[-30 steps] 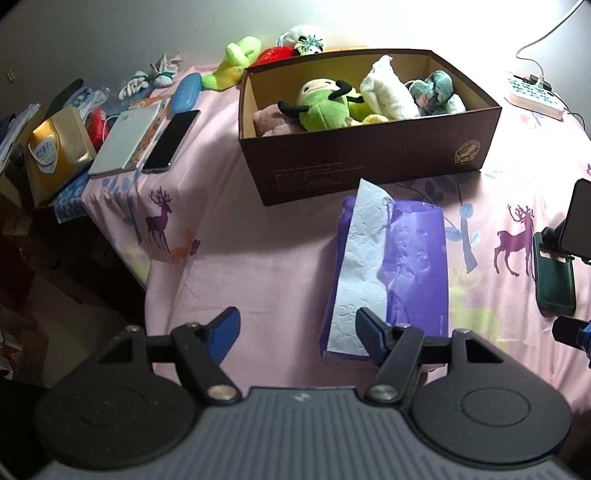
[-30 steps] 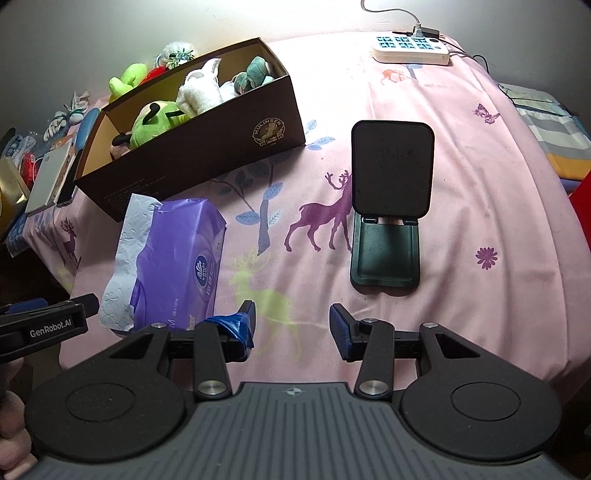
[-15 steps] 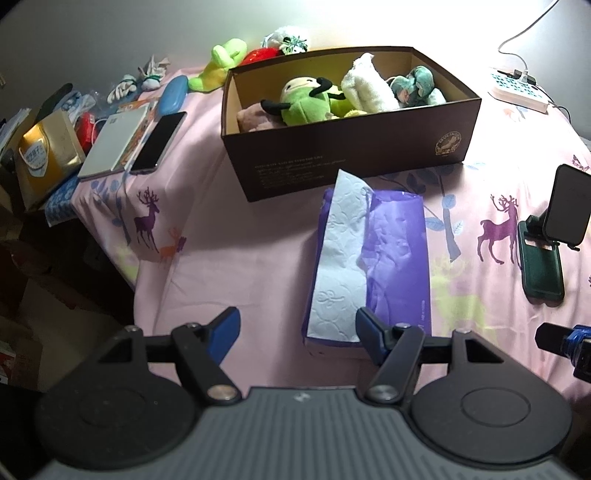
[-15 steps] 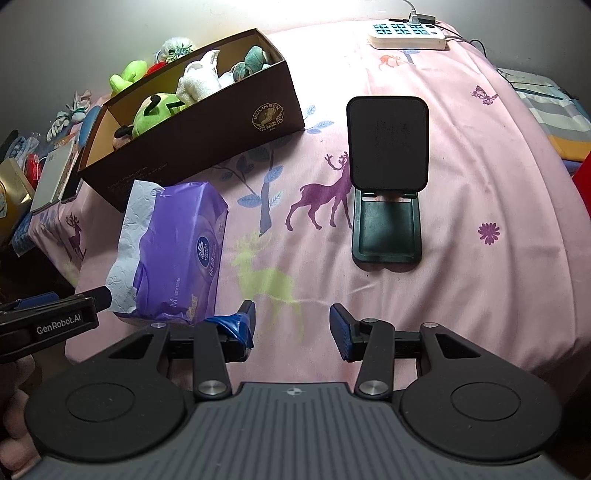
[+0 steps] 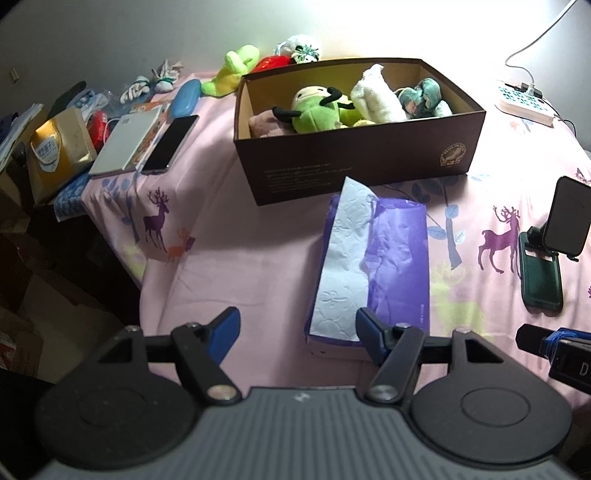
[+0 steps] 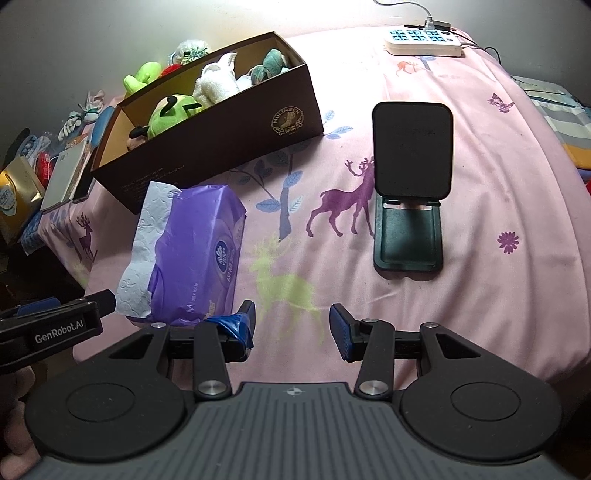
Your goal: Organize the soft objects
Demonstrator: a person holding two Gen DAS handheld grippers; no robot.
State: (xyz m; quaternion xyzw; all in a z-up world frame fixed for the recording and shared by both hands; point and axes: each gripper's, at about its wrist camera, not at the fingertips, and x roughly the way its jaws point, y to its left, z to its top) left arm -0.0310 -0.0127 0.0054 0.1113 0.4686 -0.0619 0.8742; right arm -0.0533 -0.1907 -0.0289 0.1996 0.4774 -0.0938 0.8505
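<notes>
Pink deer-print bedspread (image 6: 461,295), brown box (image 5: 369,162), grey wall (image 5: 110,33)

Pale wall (image 5: 110,33) brightly lit at right, pink deer-print bedsheet (image 6: 498,177), dim floor (image 5: 55,295)

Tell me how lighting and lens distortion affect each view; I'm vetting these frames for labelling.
Left wrist view: strong glare washes out the wall behind the brown box; the left side by the gold pouch falls into deep shadow; fisheye bends the edges. Right wrist view: the same top glare near the power strip, dark corners, the tissue pack evenly lit and sharp.
</notes>
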